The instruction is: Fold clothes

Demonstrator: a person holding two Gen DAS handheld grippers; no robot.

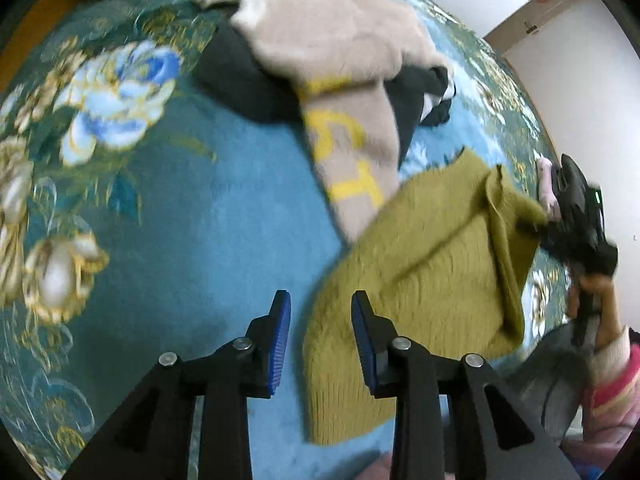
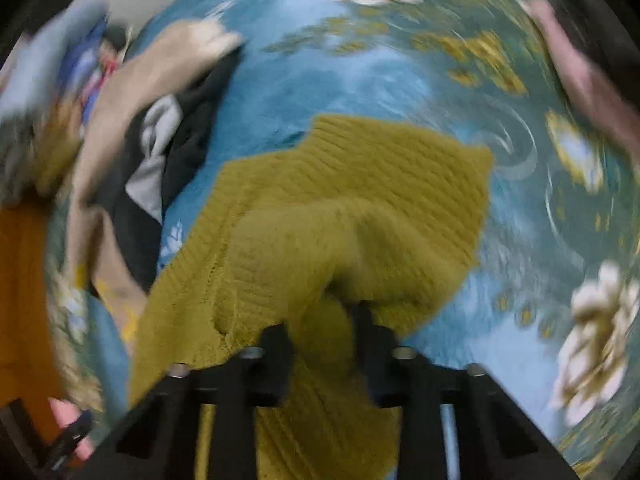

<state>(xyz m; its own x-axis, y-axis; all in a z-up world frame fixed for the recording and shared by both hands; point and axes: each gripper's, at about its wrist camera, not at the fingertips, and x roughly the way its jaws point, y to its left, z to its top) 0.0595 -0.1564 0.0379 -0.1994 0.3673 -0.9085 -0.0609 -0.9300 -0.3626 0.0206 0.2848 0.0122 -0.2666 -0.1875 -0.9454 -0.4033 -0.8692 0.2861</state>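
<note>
An olive knit sweater (image 1: 420,264) lies on the blue floral carpet (image 1: 192,220). Its right edge is pulled up into a fold toward my right gripper (image 1: 560,224), which a hand holds at the far right. In the right wrist view the right gripper (image 2: 320,320) is buried in a thick wad of the olive sweater (image 2: 352,184), which tents up to the fingers and keeps them apart. My left gripper (image 1: 320,320) hovers open over the sweater's lower left edge. Its blue pads (image 1: 280,344) have nothing between them.
A beige sweater with yellow letters (image 1: 340,52) lies over a black garment (image 1: 240,76) beyond the olive one, and both show in the right wrist view as the beige sweater (image 2: 132,80) and black garment (image 2: 188,136). A white wall (image 1: 580,80) borders the carpet.
</note>
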